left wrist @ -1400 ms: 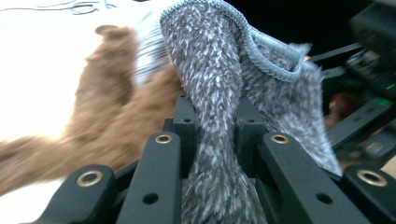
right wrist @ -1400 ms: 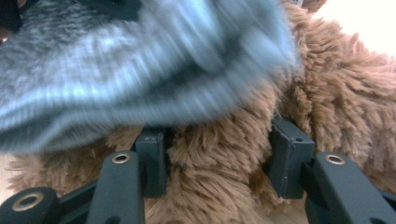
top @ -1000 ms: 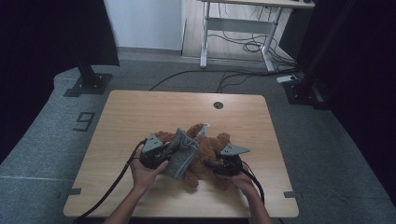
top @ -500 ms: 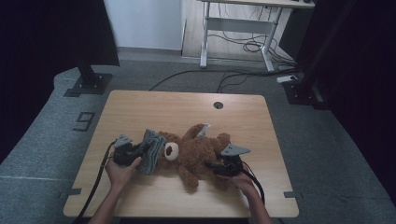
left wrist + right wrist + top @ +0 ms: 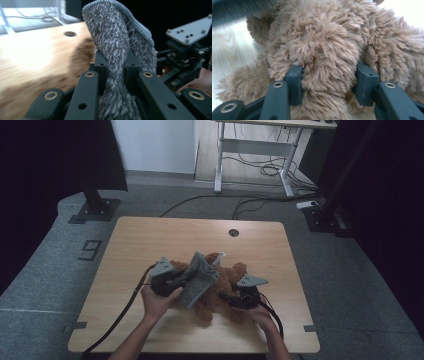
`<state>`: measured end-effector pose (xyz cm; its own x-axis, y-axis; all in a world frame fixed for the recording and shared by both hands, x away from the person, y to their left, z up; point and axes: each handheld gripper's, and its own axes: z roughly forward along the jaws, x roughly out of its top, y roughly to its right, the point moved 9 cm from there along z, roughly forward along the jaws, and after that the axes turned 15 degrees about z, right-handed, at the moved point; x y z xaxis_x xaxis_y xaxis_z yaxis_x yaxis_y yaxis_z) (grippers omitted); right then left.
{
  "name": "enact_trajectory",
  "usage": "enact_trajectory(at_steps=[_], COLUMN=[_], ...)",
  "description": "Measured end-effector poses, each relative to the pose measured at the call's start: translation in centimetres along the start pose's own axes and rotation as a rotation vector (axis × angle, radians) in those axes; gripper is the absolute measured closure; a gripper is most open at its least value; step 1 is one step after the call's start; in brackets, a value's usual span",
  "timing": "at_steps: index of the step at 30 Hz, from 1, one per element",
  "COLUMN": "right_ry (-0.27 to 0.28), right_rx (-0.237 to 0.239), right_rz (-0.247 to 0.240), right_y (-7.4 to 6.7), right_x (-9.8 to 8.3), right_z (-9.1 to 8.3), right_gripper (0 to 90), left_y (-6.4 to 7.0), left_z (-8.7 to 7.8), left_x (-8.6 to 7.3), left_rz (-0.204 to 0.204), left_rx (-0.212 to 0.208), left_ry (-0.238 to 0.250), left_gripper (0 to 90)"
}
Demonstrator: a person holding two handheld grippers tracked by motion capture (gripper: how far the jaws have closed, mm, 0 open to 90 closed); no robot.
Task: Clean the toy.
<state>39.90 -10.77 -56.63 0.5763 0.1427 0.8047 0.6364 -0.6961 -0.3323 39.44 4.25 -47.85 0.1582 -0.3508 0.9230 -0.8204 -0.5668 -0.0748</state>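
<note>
My left gripper (image 5: pixel 186 279) has its jaws pinched tight on a grey fuzzy cloth (image 5: pixel 200 279), which stands up between the pads and drapes over toward the right, above the brown teddy bear (image 5: pixel 226 285). My right gripper (image 5: pixel 225 296) clamps a plush limb of the bear, fur bulging between its pads (image 5: pixel 295 82). The bear lies on the wooden table (image 5: pixel 150 240) near its front edge, between my two hands, with the cloth touching its left side. A round cable hole (image 5: pixel 233 233) sits farther back, well apart.
</note>
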Motion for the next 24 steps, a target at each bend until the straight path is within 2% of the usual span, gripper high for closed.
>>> enact_trajectory(at_steps=[4, 6, 8, 13, 20, 24], right_ry=[0.001, 0.001, 0.000, 0.001, 0.001, 0.002], right_rx=[0.002, 0.004, 0.002, 0.004, 0.007, 0.009], right_rz=[0.002, 0.002, 0.001, 0.002, -0.002, -0.006], right_y=[0.0, 0.0, 0.0, 0.1, -0.1, -0.2], right_x=[0.0, 0.0, -0.1, -0.1, -0.1, -0.1], right_z=[0.0, 0.0, 0.0, 0.0, 0.0, 0.1], right_gripper=[49.6, 49.6, 49.6, 49.6, 49.6, 49.6], left_y=[1.2, 1.4, 1.3, 1.0, -0.9, -1.9], left_z=[3.0, 4.2, 4.7, 4.2, 1.9, -0.5], left_x=[-0.7, -1.6, -2.3, -2.4, -3.7, -3.9], left_rz=[0.010, 0.014, 0.024, 0.070, 0.048, 0.042], left_rx=[-0.022, -0.021, -0.009, 0.033, 0.066, 0.084], left_ry=[-0.058, -0.094, -0.110, -0.126, -0.130, -0.100], left_gripper=[77.4, 77.3, 77.3, 77.2, 77.3, 77.1])
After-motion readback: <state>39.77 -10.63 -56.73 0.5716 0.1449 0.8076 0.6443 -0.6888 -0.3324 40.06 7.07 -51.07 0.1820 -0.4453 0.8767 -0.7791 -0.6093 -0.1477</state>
